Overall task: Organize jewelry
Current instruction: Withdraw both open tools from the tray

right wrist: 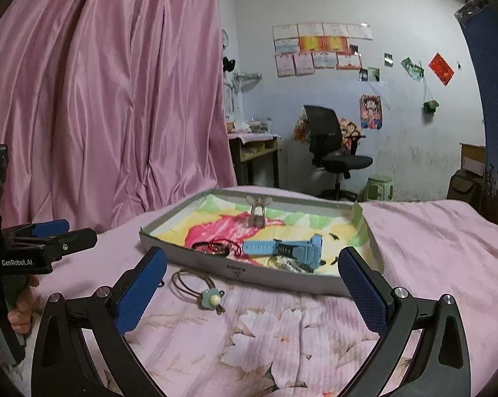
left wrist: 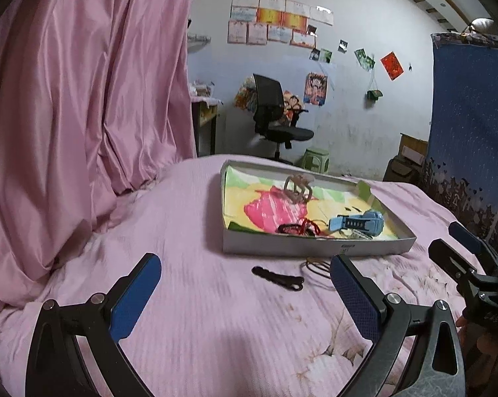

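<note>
Both sets of fingers stand wide apart with nothing between them, hovering over a pink bedspread on the bed.

In the left wrist view, the left gripper frames a black hair clip that lies flat on the bedspread, between the two blue pads and a little nearer the right one, at about 1 o'clock from the gap's middle. Just beside it, at 3 o'clock, a brown cord loop is partly hidden behind the right finger. The right gripper shows at the 3 o'clock edge, its fingers also spread.

In the right wrist view, the right gripper has the brown cord loop and its pale green bead charm lying between the fingers, near the left pad, touching neither. The left gripper sits at 9 o'clock, with a hand on its handle.

Beyond both grippers, at 12 o'clock, lies a shallow cardboard tray with a colourful lining. Inside it are a light blue watch, a red and black cord bundle at the watch's 9 o'clock, and a beige claw clip standing further back. A small greyish item at the tray's front edge is too blurred to identify.
</note>
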Tool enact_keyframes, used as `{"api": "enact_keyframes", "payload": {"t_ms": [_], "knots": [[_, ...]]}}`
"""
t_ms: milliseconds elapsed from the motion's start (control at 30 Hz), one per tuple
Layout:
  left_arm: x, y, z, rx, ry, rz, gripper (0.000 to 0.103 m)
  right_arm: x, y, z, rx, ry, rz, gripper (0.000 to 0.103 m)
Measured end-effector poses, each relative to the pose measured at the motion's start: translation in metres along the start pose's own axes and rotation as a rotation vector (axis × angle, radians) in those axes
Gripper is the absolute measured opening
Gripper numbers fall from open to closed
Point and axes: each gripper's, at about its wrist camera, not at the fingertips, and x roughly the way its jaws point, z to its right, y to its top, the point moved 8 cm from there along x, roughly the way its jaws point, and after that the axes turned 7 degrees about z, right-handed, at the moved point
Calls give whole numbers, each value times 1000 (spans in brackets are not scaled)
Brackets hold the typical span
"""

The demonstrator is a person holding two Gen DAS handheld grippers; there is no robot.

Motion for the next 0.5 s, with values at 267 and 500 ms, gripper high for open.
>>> {"api": "enact_keyframes", "payload": {"t_ms": [267, 500], "knots": [[13, -10, -2, -11, 6, -71, 103, 8, -9, -1, 0, 6, -50, 102], [26, -15, -6, -40, -2, -138, 103, 17, -13, -1, 7, 5, -87, 102]]}}
